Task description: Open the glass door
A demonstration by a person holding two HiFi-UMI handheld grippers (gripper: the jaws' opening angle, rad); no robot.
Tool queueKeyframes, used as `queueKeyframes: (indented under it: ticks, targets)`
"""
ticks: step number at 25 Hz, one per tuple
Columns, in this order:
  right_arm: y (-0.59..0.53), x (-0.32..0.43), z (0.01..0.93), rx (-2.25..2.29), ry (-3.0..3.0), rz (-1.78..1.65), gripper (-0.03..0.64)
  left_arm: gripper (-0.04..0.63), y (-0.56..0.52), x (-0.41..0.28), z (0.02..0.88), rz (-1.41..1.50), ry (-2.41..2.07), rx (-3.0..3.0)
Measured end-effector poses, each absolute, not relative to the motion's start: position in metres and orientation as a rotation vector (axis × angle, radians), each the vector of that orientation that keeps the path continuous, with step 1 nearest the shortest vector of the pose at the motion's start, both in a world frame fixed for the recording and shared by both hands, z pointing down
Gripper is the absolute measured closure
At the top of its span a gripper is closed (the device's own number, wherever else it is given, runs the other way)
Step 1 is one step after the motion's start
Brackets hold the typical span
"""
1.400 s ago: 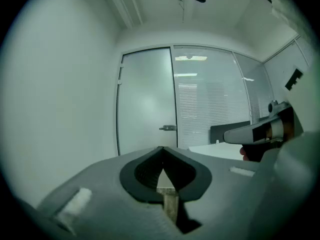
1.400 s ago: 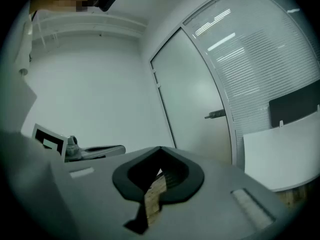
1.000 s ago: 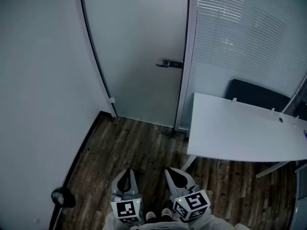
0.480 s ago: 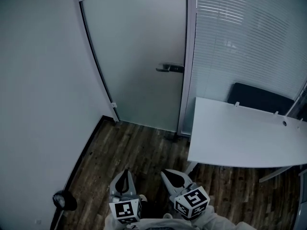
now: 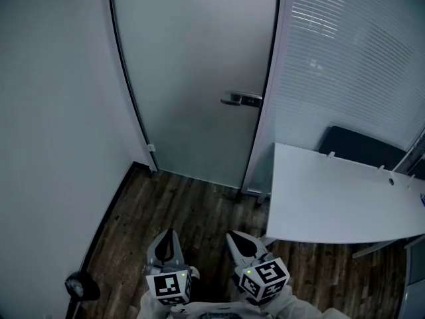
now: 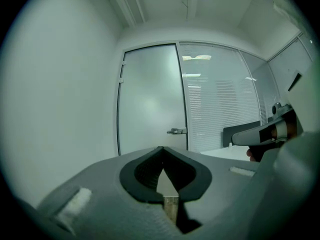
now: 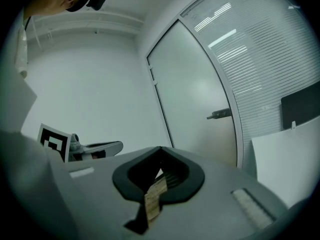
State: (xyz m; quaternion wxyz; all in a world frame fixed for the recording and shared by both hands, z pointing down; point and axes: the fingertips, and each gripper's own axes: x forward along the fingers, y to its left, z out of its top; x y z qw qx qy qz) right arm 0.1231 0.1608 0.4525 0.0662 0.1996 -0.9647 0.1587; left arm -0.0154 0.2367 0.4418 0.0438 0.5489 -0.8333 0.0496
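Note:
The frosted glass door (image 5: 192, 78) stands shut ahead, with its metal lever handle (image 5: 240, 99) at its right edge. Low in the head view my left gripper (image 5: 168, 239) and right gripper (image 5: 239, 239) are held side by side, both pointing at the door and well short of it. Both are shut with nothing between the jaws. The left gripper view has the door (image 6: 150, 99) and handle (image 6: 176, 131) straight beyond the left gripper (image 6: 162, 148). From the right gripper (image 7: 161, 148) the handle (image 7: 220, 114) lies up and to the right.
A white table (image 5: 345, 191) juts in at the right, a dark chair (image 5: 362, 148) behind it. A glass wall with blinds (image 5: 345, 58) adjoins the door. A white wall (image 5: 53, 111) bounds the left; a black round object (image 5: 81, 286) sits by its base on the wood floor (image 5: 179, 205).
Both grippers and the head camera have moved forward toward the door. The door and handle appear nearer, and the table has slid to the right. Both grippers stay shut.

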Motion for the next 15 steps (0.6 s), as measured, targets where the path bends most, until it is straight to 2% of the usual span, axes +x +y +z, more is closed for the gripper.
queueKeyframes:
  ticks: [15]
  targets:
    - [0.093, -0.006, 0.454, 0.804, -2.814, 0.513, 0.612, 0.591, 0.169, -0.148, 0.448, 0.143, -2.426, 1.782]
